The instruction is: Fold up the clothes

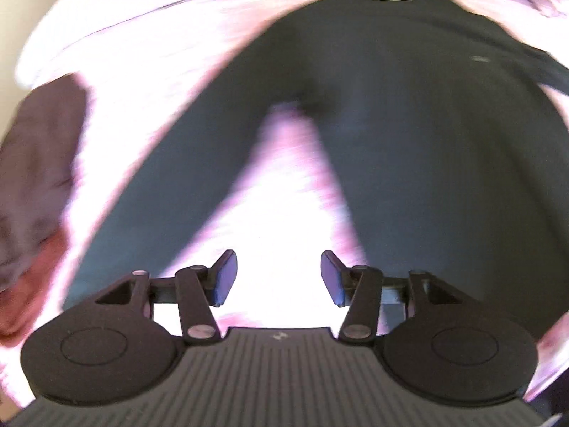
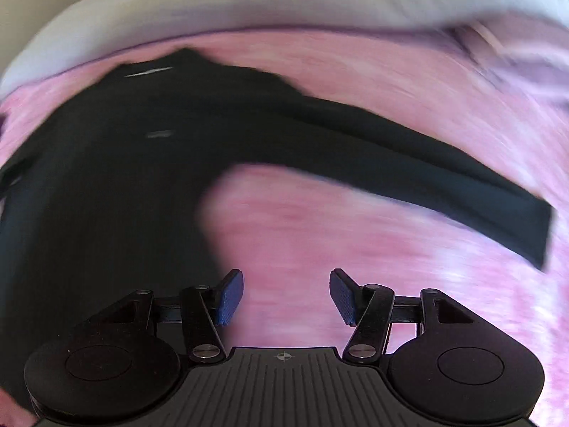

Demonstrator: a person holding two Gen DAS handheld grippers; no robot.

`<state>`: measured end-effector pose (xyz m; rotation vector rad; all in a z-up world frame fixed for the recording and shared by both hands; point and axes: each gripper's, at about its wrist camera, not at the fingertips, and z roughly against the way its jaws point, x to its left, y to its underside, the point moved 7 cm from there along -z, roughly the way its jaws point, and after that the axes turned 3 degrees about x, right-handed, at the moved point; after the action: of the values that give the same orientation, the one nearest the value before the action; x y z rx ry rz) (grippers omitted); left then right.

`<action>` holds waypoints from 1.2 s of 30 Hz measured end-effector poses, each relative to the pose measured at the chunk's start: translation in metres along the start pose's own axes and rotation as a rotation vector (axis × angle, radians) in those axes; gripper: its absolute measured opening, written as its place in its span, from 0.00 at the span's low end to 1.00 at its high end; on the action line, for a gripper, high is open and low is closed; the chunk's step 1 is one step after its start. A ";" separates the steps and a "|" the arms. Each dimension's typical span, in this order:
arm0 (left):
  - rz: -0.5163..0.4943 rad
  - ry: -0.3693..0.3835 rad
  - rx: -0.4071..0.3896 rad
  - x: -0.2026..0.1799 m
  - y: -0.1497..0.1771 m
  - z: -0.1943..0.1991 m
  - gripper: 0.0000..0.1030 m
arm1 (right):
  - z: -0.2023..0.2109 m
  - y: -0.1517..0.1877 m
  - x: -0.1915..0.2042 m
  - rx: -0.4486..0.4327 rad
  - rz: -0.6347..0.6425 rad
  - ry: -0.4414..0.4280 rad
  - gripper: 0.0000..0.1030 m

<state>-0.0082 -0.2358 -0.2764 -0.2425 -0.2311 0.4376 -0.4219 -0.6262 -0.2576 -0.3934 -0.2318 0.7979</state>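
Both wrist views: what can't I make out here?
- Dark long-sleeved top: motion blur hides its fabric and the small pale marks; left wrist view cuts its right side off at the edge.
- Brown item, left wrist view: blurred and cut by the left edge, unidentifiable.
- Top's lower hem: hidden behind the open left gripper and open right gripper.

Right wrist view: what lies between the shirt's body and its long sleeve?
Only bare pink bedcover lies between the dark shirt and its sleeve, seen in the right wrist view.

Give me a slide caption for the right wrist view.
Open right gripper hovers empty over the pink bedcover; dark long-sleeved top lies spread, one sleeve extended.
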 end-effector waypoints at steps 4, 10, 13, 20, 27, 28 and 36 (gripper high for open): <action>0.043 -0.050 -0.014 0.117 0.024 -0.017 0.46 | -0.002 0.009 0.115 -0.009 0.053 -0.035 0.56; 0.081 0.022 0.090 0.215 0.049 -0.067 0.43 | -0.019 0.033 0.259 0.077 0.012 -0.065 0.56; 0.030 0.103 0.089 0.215 0.051 -0.075 0.27 | -0.019 0.037 0.317 0.106 0.064 -0.072 0.56; -0.011 0.030 -0.111 0.252 0.013 -0.032 0.06 | 0.008 0.039 0.367 0.095 0.220 -0.033 0.56; -0.034 0.014 -0.050 0.284 -0.014 -0.051 0.16 | 0.011 0.076 0.340 0.187 -0.025 0.028 0.57; -0.033 0.015 -0.031 0.282 -0.015 -0.057 0.20 | 0.010 0.085 0.334 0.200 -0.067 0.034 0.57; -0.018 -0.022 -0.018 0.267 0.027 -0.038 0.30 | 0.020 0.165 0.284 0.279 -0.367 0.091 0.57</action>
<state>0.2271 -0.1004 -0.2747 -0.2533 -0.2588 0.4209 -0.3433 -0.3089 -0.2940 -0.1163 -0.1007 0.4406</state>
